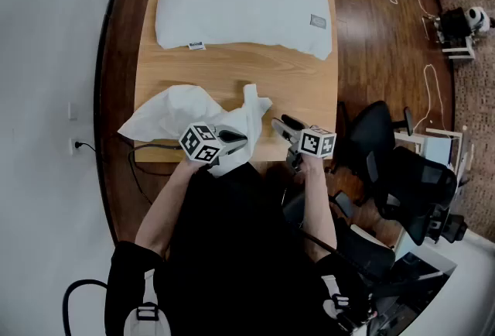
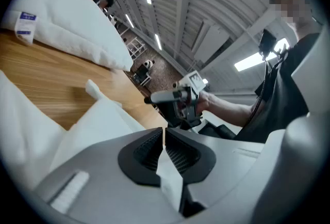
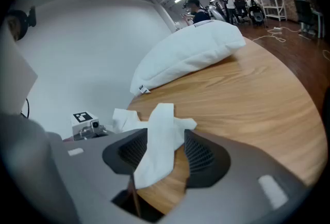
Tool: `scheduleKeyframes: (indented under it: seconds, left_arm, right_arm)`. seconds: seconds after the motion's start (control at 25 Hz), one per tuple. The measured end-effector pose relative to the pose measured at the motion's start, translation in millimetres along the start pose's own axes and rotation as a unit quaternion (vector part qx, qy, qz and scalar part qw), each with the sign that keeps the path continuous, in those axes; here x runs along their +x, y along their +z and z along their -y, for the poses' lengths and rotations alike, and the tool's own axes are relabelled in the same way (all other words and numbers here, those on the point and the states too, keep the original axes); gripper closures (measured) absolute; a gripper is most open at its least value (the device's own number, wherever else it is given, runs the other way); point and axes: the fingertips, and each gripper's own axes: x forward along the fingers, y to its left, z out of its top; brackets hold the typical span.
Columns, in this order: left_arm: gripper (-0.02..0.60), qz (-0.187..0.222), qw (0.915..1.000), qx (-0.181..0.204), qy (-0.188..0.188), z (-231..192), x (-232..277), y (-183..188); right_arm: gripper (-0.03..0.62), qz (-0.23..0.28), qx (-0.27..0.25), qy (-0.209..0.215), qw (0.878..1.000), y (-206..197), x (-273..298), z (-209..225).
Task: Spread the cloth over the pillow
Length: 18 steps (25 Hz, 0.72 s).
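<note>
The pillow (image 1: 244, 5) lies across the far end of the wooden worktop (image 1: 232, 67), nearly filling its width; the cloth (image 1: 174, 114) sits crumpled at the near edge, part of it spilling over that edge, with a broad band of bare wood between the two; a white wall runs close along the left side, and a black office chair (image 1: 379, 133) stands off the near right corner (cables trail on the floor beyond). The left gripper (image 1: 232, 141) is clenched on a thin fold of the cloth, which only the left gripper view shows, pinched between the closed pads (image 2: 147, 148); that view also shows the right gripper (image 2: 178, 99) in a hand, off the worktop's edge. The right gripper's own view shows it released, jaws apart, a raised tail of cloth (image 3: 160, 140) lying between them with wood visible beside it; it also shows the pillow's side label (image 3: 143, 89).
</note>
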Motion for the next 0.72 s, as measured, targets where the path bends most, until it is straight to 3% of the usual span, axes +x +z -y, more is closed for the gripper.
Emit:
scheduleKeyframes:
  seconds: [0.28,0.44,0.52,0.56,0.6,0.72]
  left_arm:
    - [0.581,-0.031,0.9988,-0.006,0.036,-0.8,38.6,-14.8]
    - [0.581,-0.021,0.9984,-0.021,0.049,-0.8,35.2,-18.3]
    - [0.581,-0.006,0.9982,-0.028,0.053,-0.7,30.6,-16.7]
    - [0.581,0.003,0.998,-0.031,0.055,-0.6,27.2,-15.3]
    - [0.581,0.015,0.9977,-0.034,0.057,-0.4,23.1,-13.8]
    - [0.581,0.052,0.9961,-0.041,0.058,-0.2,9.6,-10.0]
  right_arm:
    - [0.316,-0.084,-0.057,0.096,0.99,53.6,83.1,14.7]
    - [0.316,-0.163,-0.086,0.104,0.977,50.3,122.6,18.4]
    - [0.389,-0.172,-0.082,0.107,0.976,54.5,122.7,21.8]
    - [0.527,-0.163,-0.079,0.118,0.976,60.5,116.6,18.6]
    - [0.592,-0.15,-0.078,0.137,0.976,66.5,107.8,11.6]
    - [0.592,-0.129,-0.093,0.167,0.973,75.9,81.3,-5.3]
